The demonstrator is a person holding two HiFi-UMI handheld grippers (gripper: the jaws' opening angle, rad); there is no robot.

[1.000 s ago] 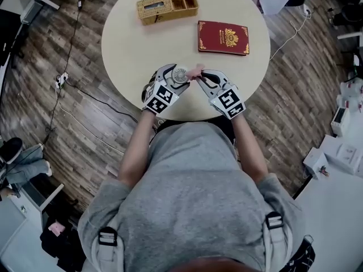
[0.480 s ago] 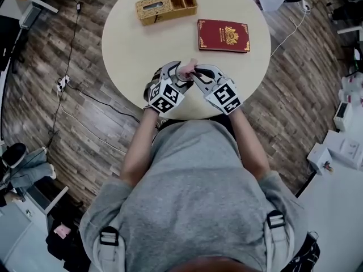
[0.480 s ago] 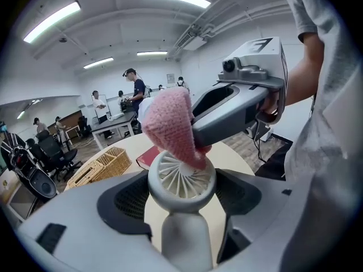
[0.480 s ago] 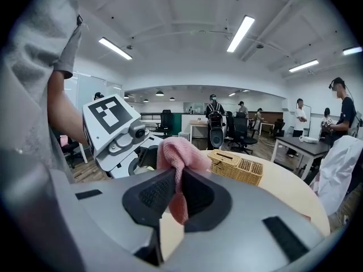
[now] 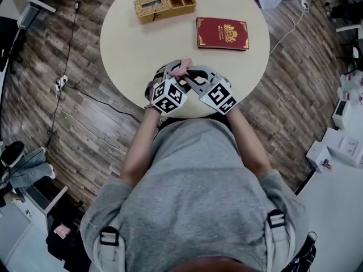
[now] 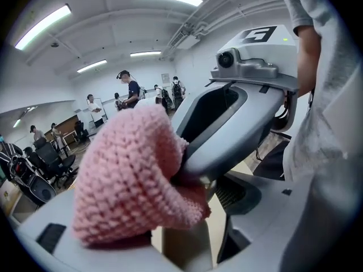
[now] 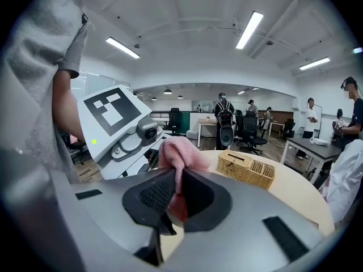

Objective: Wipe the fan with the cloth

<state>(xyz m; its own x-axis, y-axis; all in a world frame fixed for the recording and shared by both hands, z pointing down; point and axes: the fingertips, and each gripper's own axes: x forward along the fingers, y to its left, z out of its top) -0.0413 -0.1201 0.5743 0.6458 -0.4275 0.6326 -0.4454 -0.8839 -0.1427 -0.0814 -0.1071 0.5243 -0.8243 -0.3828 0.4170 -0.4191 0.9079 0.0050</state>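
The pink knitted cloth (image 6: 127, 174) is draping over the fan and hiding its head, at the 6 o'clock edge of the round beige table (image 5: 130, 38). The right gripper (image 7: 174, 192) is pinching the cloth tight. The left gripper (image 6: 184, 234) is clamping a pale handle (image 6: 180, 254) beneath it. A woven wicker basket (image 5: 164, 5) is sitting at 12 o'clock and a red book (image 5: 222, 33) at 2 o'clock.
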